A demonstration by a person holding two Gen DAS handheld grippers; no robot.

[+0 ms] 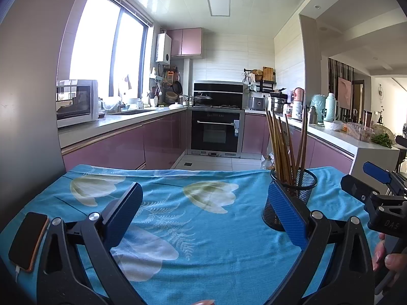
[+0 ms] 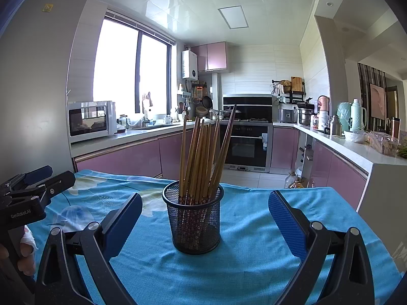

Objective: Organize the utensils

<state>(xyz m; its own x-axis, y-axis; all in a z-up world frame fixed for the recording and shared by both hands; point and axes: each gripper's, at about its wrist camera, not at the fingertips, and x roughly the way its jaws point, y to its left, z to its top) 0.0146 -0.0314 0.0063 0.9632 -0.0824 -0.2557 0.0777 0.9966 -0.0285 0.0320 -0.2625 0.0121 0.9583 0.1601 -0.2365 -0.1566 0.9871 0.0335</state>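
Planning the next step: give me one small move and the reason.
Probably draw the right gripper back from the holder. The chopsticks all stand inside it, no utensil lies on the cloth, and both grippers, including the left gripper, are open and hold nothing.
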